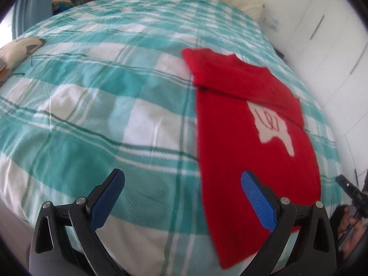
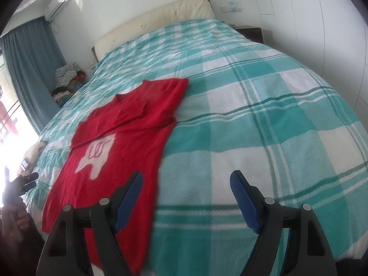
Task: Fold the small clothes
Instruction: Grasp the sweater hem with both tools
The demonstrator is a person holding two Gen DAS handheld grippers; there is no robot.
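A small red sweater with a white patch on its chest lies flat on the teal and white checked bedspread, both sleeves folded in over the body. My left gripper hovers open above the bed, its right finger over the sweater's lower left part, nothing between the blue pads. In the right wrist view the same sweater lies at the left, and my right gripper stands open above its lower right edge, holding nothing.
A cream headboard stands at the far end of the bed. A pile of clothes sits by the blue curtain. White wardrobe doors run along the right. A hand with the other gripper shows at the left edge.
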